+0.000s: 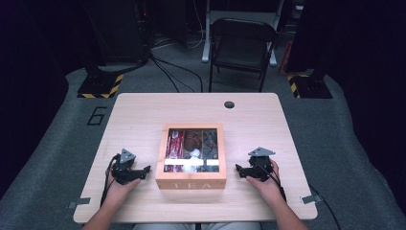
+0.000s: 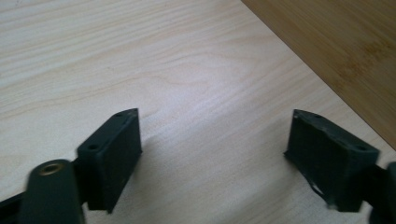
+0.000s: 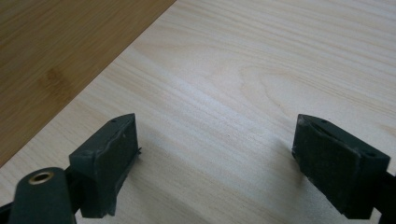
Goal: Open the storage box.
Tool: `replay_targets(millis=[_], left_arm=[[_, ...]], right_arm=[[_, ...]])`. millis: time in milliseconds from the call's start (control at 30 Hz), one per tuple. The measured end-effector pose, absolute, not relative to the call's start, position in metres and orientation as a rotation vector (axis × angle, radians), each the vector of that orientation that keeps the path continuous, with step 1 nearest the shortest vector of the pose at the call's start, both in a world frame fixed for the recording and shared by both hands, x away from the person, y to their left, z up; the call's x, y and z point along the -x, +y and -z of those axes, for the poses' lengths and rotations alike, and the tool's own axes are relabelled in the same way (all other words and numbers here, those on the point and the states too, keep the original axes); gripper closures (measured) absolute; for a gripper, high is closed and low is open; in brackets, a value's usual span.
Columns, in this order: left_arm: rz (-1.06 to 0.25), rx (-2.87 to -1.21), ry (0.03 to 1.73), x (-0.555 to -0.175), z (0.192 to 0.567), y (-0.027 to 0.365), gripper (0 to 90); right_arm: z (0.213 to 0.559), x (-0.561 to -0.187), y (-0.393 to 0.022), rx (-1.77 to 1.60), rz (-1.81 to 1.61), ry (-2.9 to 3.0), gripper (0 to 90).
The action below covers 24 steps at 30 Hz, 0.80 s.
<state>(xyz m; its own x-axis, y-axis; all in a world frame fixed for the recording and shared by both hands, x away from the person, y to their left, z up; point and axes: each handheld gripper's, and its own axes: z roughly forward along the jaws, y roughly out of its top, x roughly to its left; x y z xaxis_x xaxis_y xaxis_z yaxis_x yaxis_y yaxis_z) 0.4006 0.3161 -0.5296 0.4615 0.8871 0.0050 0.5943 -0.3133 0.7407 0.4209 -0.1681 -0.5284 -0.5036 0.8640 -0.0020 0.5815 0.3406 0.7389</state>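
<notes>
Resting low on the counter [image 1: 143, 108], both tongs flank the wooden tea box [image 1: 191, 181], one per side. Left tongs [image 1: 145, 169] sit just left of the box near its front corner, held in the left hand [image 1: 117, 187], tips aimed at the box wall, close but apart from it. Jaws spread wide, nothing between them; in the left gripper view the left tongs [image 2: 212, 149] show bare pale wood in the gap and the box's darker side wall [image 2: 345, 42] crossing the upper right corner. Right tongs [image 1: 239, 169] mirror this just right of the box, held in the right hand [image 1: 265, 184], tips pointing at the box, small gap remaining. Jaws equally wide, gripping nothing; the right gripper view has the right tongs [image 3: 215, 154] over bare counter with the box wall [image 3: 56, 51] at upper left.

Box sits centre of the counter, slightly toward the person's edge, "TEA" on its front face, clear lid showing compartments with packets inside; contents too small to sort. Open counter left and right of the box beyond each hand, and a wide bare strip behind the box up to the far edge, where a dark round hole [image 1: 229, 104] sits. Grey tape tabs at the near left [image 1: 79, 203] and near right [image 1: 311, 198] edges. Past the counter: grey floor, a folding chair [image 1: 242, 48], cables [image 1: 172, 72].
</notes>
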Motion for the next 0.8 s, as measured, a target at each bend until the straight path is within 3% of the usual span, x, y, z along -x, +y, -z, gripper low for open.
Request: replay_targets(millis=[800], left_arm=[[-0.547, -2.019, 1.238, -0.3996, 0.5292, 0.3166, 16.4]], right_arm=[[0.5281, -0.4197, -0.1682, -1.292, -0.977, 2.202, 15.0]])
